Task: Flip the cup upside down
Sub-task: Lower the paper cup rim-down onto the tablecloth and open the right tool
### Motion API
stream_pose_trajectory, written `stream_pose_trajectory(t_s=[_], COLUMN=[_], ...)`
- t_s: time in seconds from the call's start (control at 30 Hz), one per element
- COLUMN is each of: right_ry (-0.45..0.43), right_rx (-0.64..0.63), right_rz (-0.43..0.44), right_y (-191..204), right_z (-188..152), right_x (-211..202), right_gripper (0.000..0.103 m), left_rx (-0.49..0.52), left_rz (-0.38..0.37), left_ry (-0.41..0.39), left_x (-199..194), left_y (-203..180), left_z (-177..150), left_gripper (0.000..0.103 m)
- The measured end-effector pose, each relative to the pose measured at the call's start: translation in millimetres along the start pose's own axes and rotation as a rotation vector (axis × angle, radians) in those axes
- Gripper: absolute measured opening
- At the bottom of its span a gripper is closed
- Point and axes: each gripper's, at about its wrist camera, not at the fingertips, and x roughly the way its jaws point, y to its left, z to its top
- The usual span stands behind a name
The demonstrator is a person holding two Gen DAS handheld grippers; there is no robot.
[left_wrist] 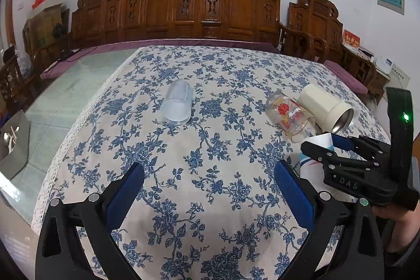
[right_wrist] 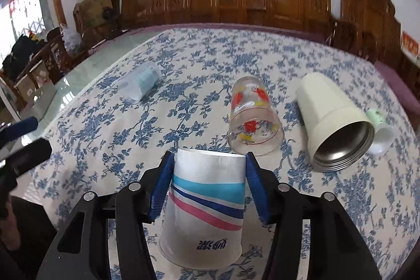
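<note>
My right gripper (right_wrist: 208, 162) is shut on a white paper cup (right_wrist: 207, 204) with blue, teal and pink stripes. The cup stands upside down, its wide rim on or just above the floral tablecloth (right_wrist: 110, 138), its base between the blue pads. The left wrist view shows the cup (left_wrist: 315, 162) held by the right gripper (left_wrist: 330, 141) at the right. My left gripper (left_wrist: 210, 169) is open and empty over the cloth.
A clear printed glass (right_wrist: 252, 117), a cream steel-lined tumbler (right_wrist: 333, 127) and a frosted plastic cup (right_wrist: 141, 83) lie on their sides. A small green-capped item (right_wrist: 380, 127) lies beside the tumbler. Carved wooden chairs (left_wrist: 183, 7) line the far edge. Bare glass tabletop (left_wrist: 60, 101) lies at left.
</note>
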Motion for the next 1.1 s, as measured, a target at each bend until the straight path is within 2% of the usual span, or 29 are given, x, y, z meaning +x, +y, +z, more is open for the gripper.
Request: stream_pose_trajectory(t_s=[0.4, 0.57, 0.73, 0.8, 1.1], right_ry=[-0.081, -0.071, -0.056, -0.053, -0.092], right_rx=[-0.055, -0.052, -0.013, 0.02, 0.089], right_rz=[-0.031, -0.027, -0.009, 0.003, 0.012], right_y=[6, 9, 7, 3, -10], right_z=[-27, -42, -49, -51, -60], right_x=[-28, -38, -43, -47, -83], right_gripper=[0.058, 0.059, 0.06, 0.066, 0.073], left_rx=[0.003, 0.005, 0.015, 0.022, 0.045], left_rz=[0.004, 0.005, 0.007, 0.011, 0.012], left_ry=[-0.003, -0.007, -0.019, -0.022, -0.055], left_x=[0, 1, -2, -3, -27], left_y=[1, 0, -3, -6, -25], left_z=[0, 0, -1, -2, -3], left_gripper=[0.095, 0.095, 0.095, 0.095, 0.095])
